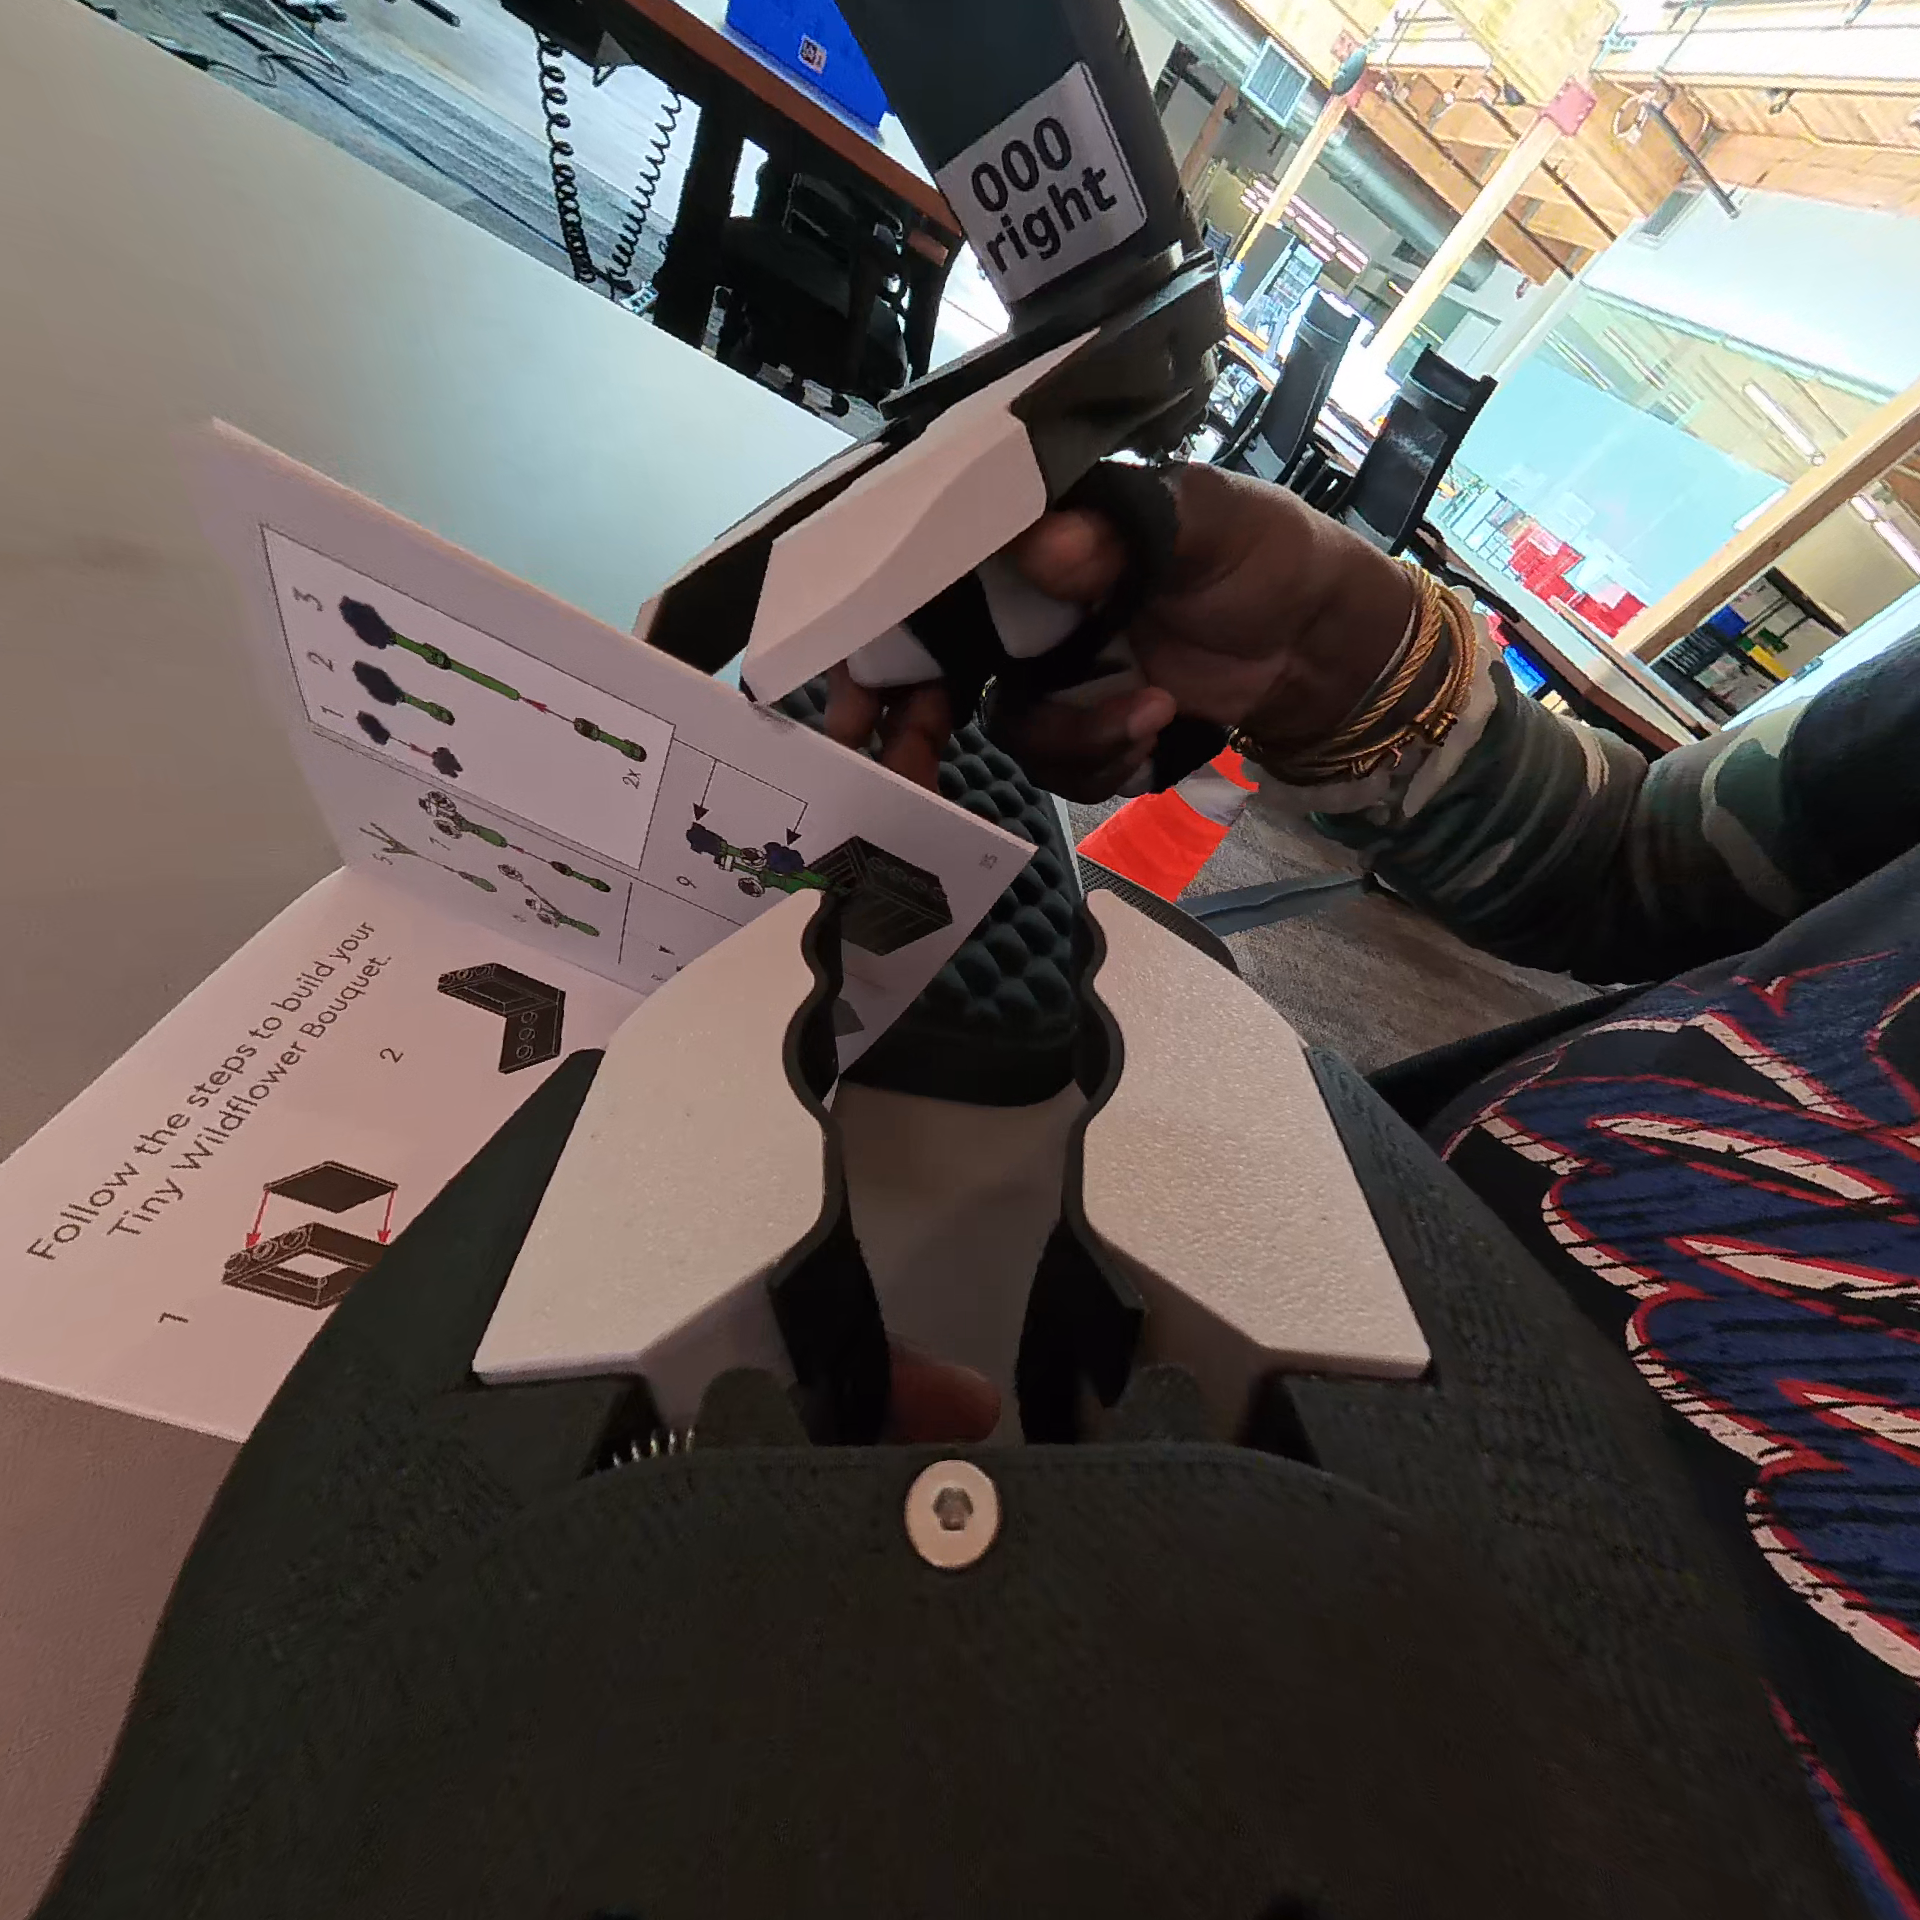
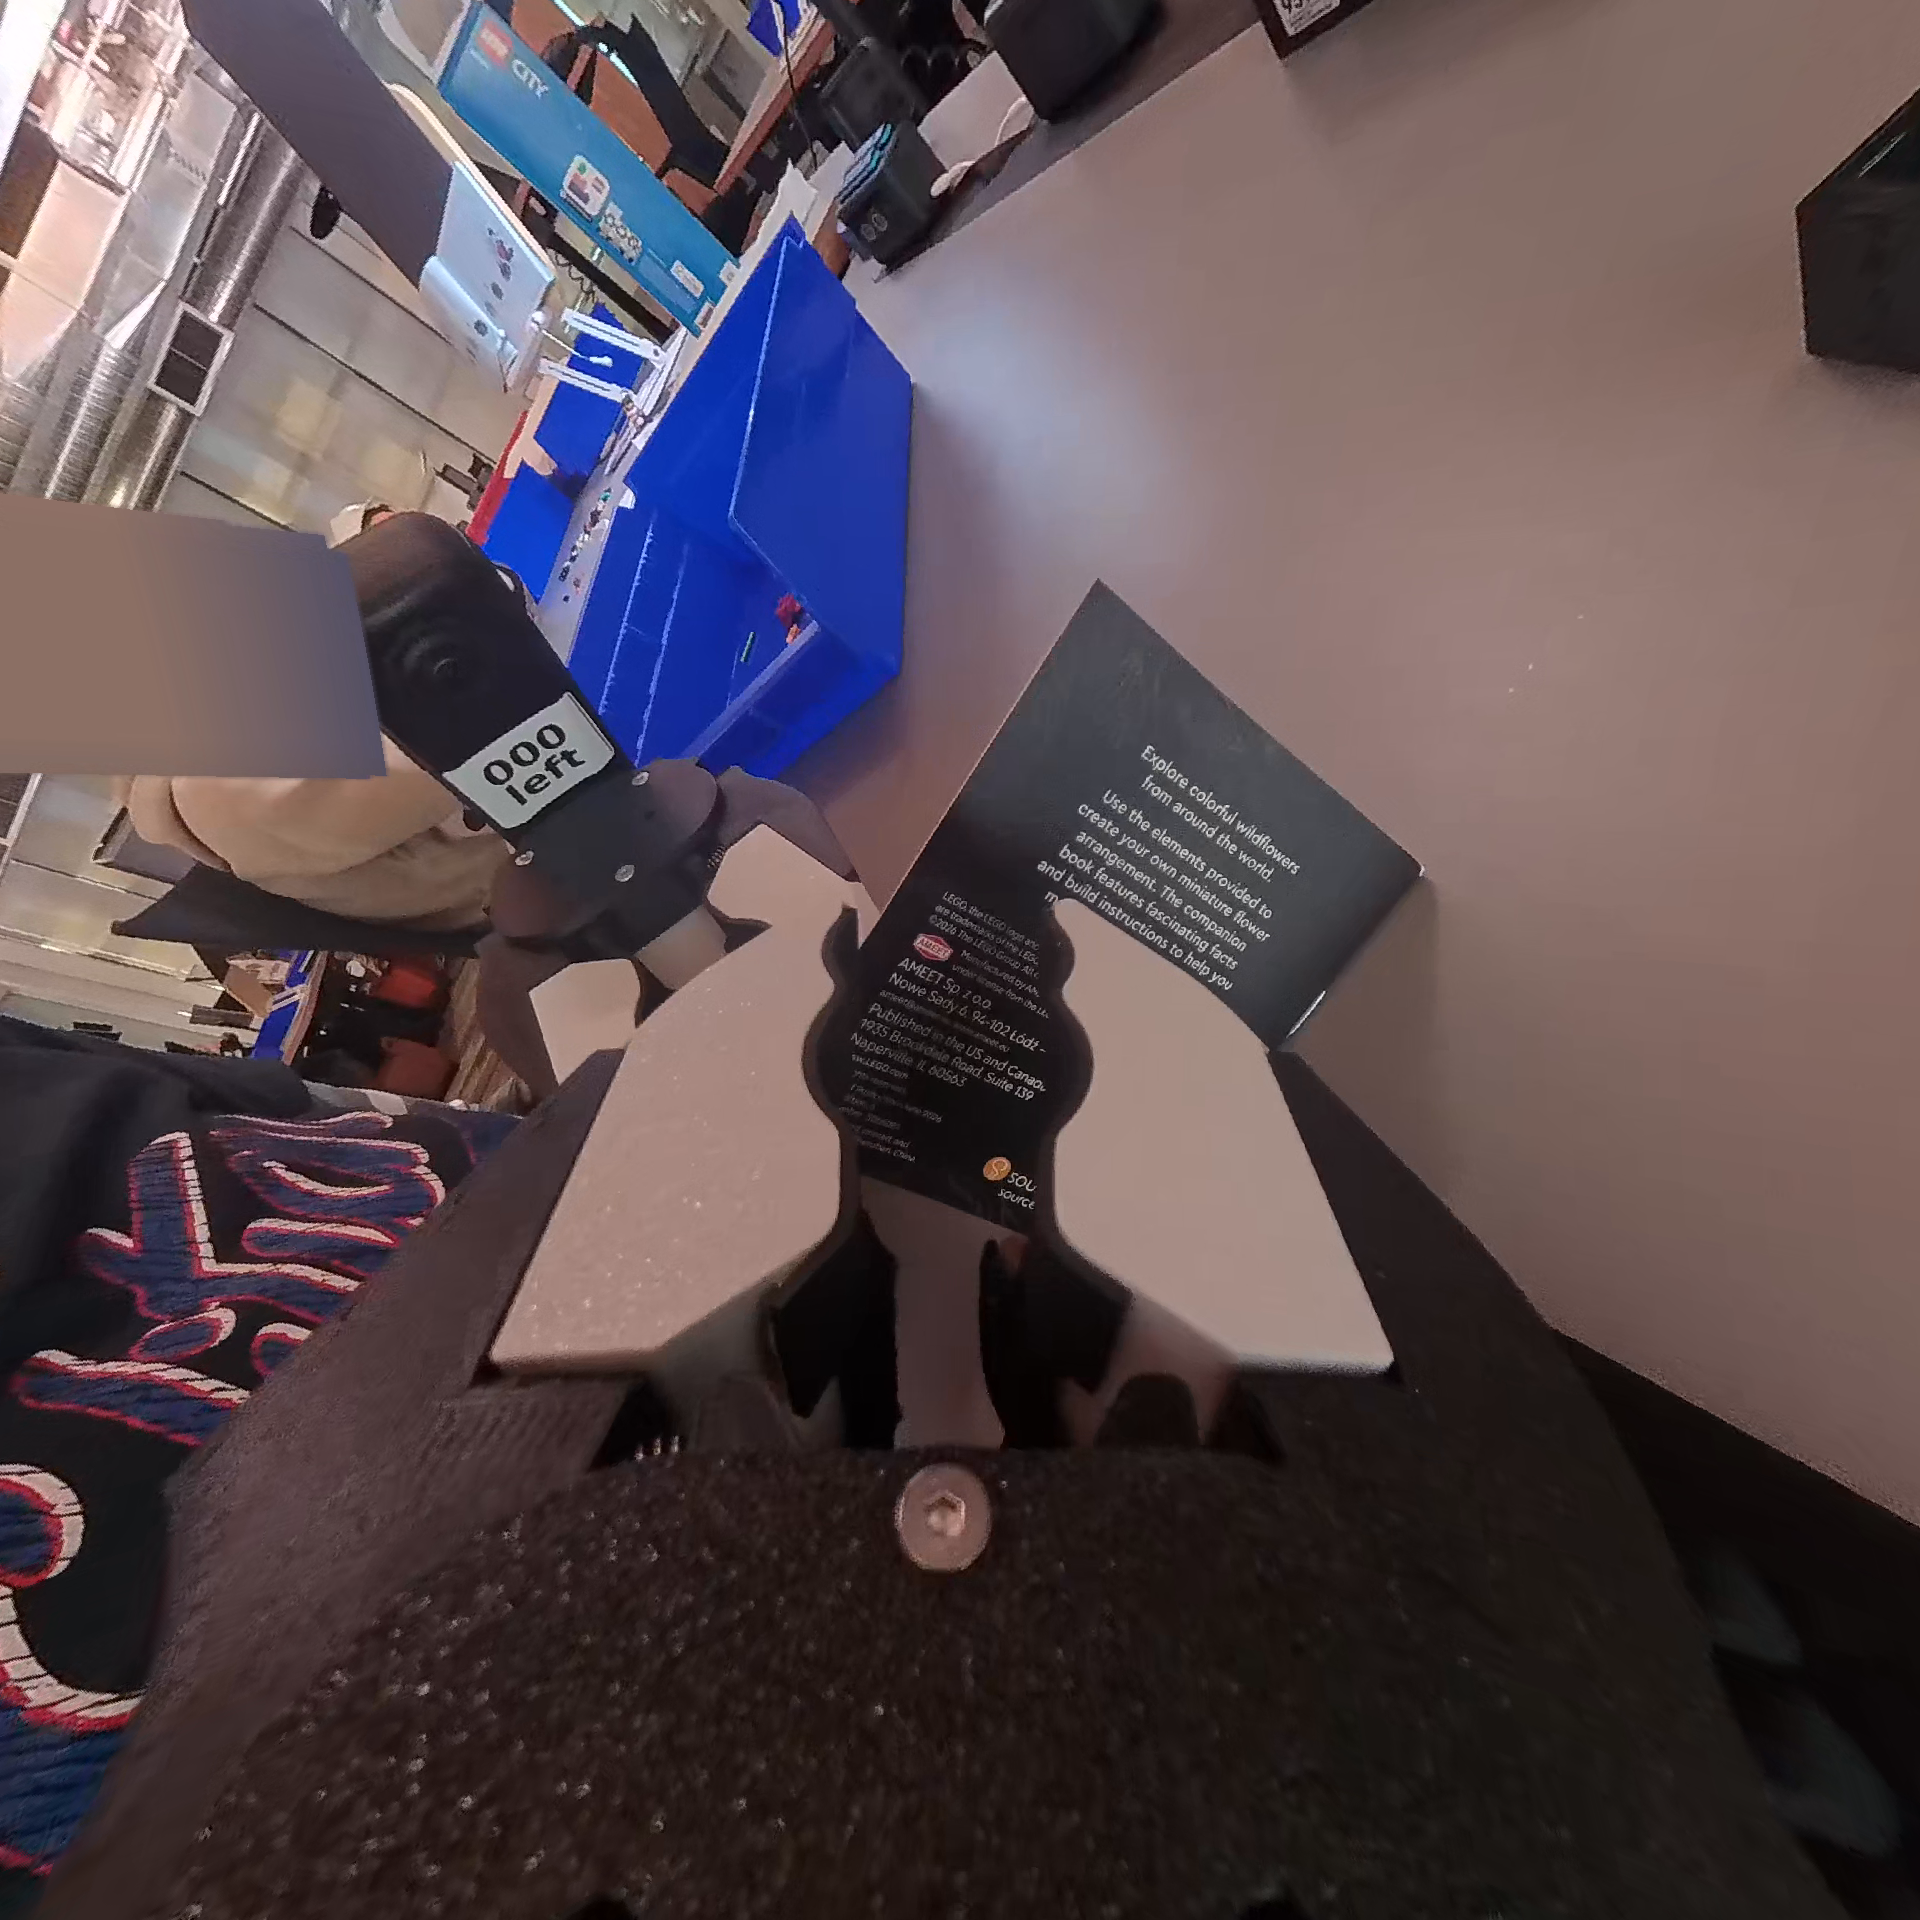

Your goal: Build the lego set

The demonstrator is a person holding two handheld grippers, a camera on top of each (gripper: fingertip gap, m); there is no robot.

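Note:
An instruction booklet lies open on the white table (image 1: 312, 312). One page (image 1: 468, 727) with flower-stem steps stands tilted up, and another page (image 1: 239, 1122) lies flat. My left gripper (image 1: 951, 925) is open, with the raised page's lower corner reaching between its jaws. My right gripper (image 1: 696, 655), held by a hand, is at the raised page's top edge. In the right wrist view my right gripper (image 2: 951, 925) is open, and the booklet's black back cover (image 2: 1195, 748) shows between its fingers. The left gripper (image 2: 675, 966) is just beyond it to the left, jaws apart.
A blue compartment bin (image 2: 769, 499) with small parts stands on the table (image 2: 1455, 468) beyond the booklet. A black box (image 2: 1860, 260) sits at the far right. An orange cone (image 1: 1164, 831) stands on the floor. A hand with gold bracelets (image 1: 1382, 675) holds the right gripper. The left gripper's tips are roughly 6 cm from the right gripper's.

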